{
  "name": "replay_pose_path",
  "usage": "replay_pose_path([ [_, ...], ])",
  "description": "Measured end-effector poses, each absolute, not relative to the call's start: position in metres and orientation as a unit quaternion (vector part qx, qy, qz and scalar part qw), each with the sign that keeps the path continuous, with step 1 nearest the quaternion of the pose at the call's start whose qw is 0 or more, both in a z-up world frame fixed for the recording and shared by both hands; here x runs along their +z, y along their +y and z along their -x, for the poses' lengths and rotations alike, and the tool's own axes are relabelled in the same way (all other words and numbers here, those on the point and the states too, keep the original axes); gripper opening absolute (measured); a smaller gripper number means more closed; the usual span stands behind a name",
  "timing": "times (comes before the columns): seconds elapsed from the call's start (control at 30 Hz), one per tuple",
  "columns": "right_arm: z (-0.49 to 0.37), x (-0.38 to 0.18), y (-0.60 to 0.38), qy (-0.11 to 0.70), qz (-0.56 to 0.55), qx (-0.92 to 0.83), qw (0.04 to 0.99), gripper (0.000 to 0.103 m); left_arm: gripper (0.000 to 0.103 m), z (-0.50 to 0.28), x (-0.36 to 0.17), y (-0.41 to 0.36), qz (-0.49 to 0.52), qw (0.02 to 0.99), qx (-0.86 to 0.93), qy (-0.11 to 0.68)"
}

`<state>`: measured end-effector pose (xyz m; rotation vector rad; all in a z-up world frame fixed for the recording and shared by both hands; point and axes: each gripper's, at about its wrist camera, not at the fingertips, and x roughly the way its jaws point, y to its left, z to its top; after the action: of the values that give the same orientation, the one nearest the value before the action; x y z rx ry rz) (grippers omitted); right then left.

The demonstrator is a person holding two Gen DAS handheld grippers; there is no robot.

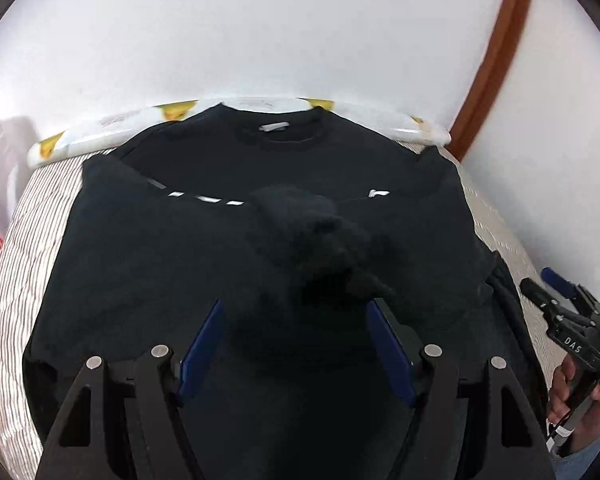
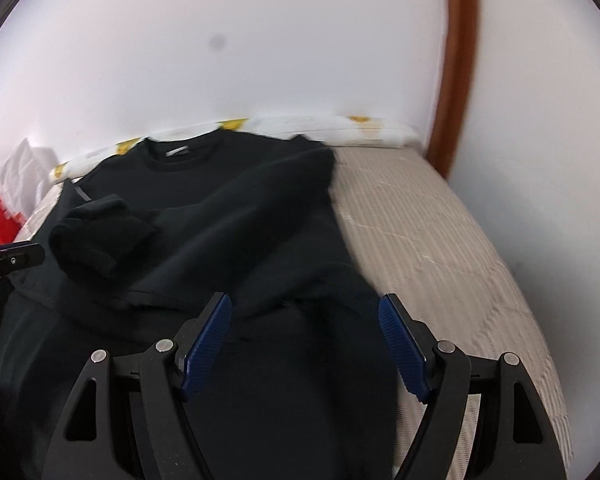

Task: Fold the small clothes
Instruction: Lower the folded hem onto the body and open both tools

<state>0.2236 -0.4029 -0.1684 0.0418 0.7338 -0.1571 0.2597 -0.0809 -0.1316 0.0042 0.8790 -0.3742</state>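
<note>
My two wrist views look down close along my fingers toward the wall (image 1: 260, 32); both share the black sweatshirt (image 1: 160, 248).

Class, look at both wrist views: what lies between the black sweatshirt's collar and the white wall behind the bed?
A white pillow with yellow prints lies between the black sweatshirt collar and the wall; both views show it.

Black sweatshirt (image 1: 172, 264) on striped mattress (image 1: 24, 248)
</note>
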Motion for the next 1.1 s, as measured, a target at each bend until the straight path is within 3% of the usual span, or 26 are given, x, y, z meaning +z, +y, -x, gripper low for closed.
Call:
replay_pose_path([
  [0.37, -0.206, -0.179, -0.458, 0.366, -0.067, -0.11, 0.922, 0.075, 0.071, -0.264, -0.117, -0.13, -0.065, 0.892, -0.191, 0.404],
  [0.77, -0.204, -0.19, -0.456, 0.379, -0.059, -0.101, 0.918, 0.075, 0.071, -0.27, -0.144, -0.079, -0.066, 0.89, -0.125, 0.434],
  [1.1, -0.195, -0.199, -0.452, 0.398, -0.068, -0.111, 0.908, 0.075, 0.071, -0.299, -0.154, -0.109, -0.097, 0.891, -0.107, 0.432],
])
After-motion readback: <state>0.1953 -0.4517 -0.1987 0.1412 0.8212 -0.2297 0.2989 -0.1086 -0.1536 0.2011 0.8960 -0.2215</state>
